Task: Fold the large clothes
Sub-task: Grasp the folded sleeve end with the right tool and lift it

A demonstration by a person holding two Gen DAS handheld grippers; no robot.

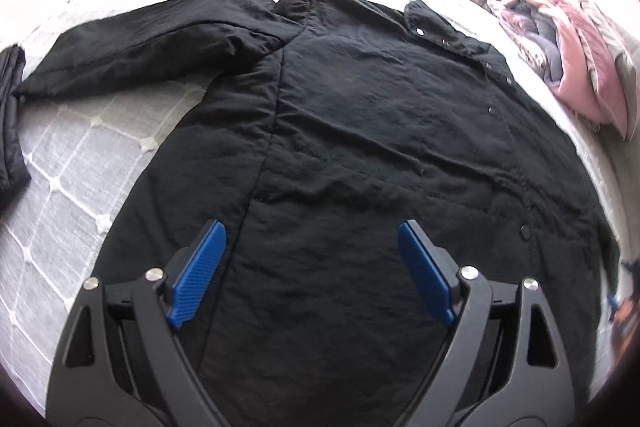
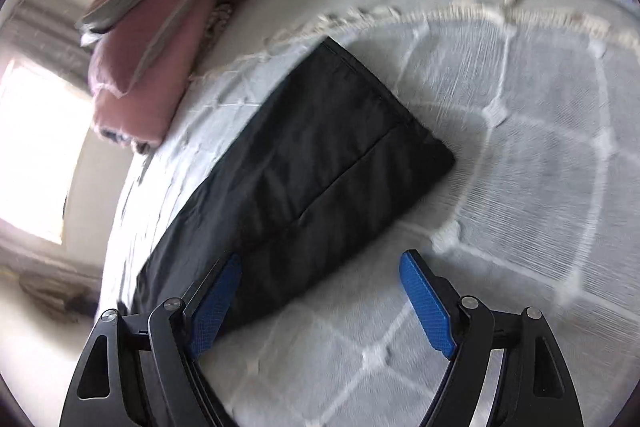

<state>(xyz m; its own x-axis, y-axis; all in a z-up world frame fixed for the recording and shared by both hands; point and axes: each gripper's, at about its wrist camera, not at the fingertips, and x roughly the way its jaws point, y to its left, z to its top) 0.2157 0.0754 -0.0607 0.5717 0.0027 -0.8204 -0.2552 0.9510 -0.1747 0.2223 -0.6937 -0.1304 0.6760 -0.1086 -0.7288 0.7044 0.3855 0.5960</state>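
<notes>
While both grippers hang empty, the coat (image 1: 360,147) lies flat on the bed (image 1: 80,155), collar away, hem toward the left gripper (image 1: 312,267); long axis runs straight ahead of it. Left fingers (image 1: 196,275) spread wide over the lower body panel, not touching that I can tell. One sleeve (image 1: 140,43) stretches out left. Right gripper (image 2: 320,299) also wide open, over a dark fabric panel (image 2: 312,167) running diagonally ahead-left; right view is blurred. Left looks nearer for a hem or sleeve grab.
</notes>
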